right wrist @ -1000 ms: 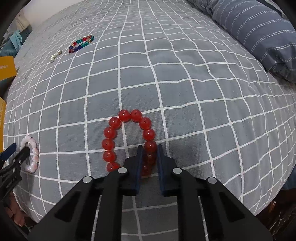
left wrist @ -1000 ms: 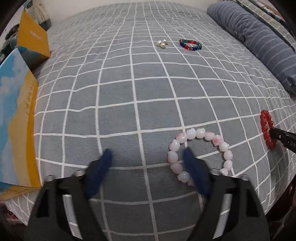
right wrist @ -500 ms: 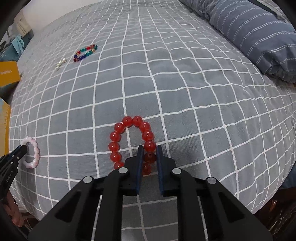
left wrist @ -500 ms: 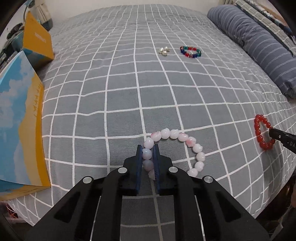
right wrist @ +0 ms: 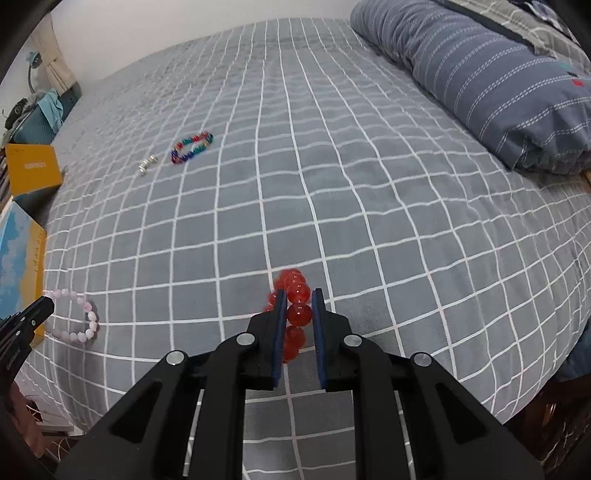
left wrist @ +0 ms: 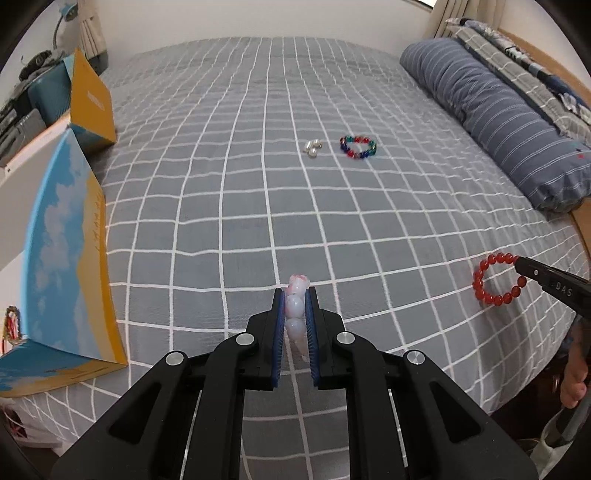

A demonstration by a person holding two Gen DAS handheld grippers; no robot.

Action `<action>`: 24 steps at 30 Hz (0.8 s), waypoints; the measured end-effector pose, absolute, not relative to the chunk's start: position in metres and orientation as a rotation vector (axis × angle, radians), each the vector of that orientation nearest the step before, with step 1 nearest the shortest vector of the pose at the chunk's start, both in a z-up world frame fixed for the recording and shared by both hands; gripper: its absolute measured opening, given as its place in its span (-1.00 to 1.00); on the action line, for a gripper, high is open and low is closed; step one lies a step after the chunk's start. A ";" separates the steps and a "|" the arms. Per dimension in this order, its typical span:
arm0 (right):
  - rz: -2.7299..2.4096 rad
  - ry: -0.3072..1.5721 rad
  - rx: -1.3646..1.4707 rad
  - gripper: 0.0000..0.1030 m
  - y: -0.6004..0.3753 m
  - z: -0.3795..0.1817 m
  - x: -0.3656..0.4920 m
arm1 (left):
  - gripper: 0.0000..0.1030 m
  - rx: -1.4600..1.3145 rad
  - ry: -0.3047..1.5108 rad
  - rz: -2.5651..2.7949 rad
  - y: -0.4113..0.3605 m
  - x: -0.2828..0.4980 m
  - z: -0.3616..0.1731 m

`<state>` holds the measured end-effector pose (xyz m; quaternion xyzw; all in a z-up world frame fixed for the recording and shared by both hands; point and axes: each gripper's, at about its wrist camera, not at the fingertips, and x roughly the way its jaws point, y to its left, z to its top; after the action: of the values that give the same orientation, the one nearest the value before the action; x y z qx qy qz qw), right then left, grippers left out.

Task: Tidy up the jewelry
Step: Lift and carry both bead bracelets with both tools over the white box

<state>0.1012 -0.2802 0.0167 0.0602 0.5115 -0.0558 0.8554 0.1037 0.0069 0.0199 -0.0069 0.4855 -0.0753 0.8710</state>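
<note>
Left wrist view: left gripper is clamping the pink bracelet, hanging it clear of the bed. The right gripper is pinching the red bracelet likewise, presumably for carrying toward the multicoloured bracelet and pearl earrings. Half a second earlier, both bracelets were lying flat.

Grey grid-check bed fills the room, striped blue pillow at 2 o'clock, plain white wall at 12.
</note>
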 end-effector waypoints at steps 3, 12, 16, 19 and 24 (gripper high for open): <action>-0.115 1.048 0.122 -0.75 -0.278 0.026 0.098 | -0.79 -0.021 1.000 -0.167 0.008 0.100 0.028; -0.126 0.979 0.111 -0.75 -0.278 0.050 0.086 | -0.79 -0.057 0.943 -0.192 0.016 0.086 0.058; -0.129 0.954 0.104 -0.75 -0.274 0.059 0.082 | -0.80 -0.055 0.920 -0.187 0.018 0.080 0.070; -0.136 0.942 0.101 -0.75 -0.272 0.063 0.081 | -0.80 -0.046 0.907 -0.176 0.020 0.078 0.074; -0.133 0.927 0.104 -0.75 -0.266 0.068 0.084 | -0.80 -0.049 0.894 -0.173 0.025 0.078 0.079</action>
<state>0.0841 -0.2664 0.0684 0.0503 0.4467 -0.0639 0.8910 0.0778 0.0251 0.0795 -0.0238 0.4315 -0.0834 0.8979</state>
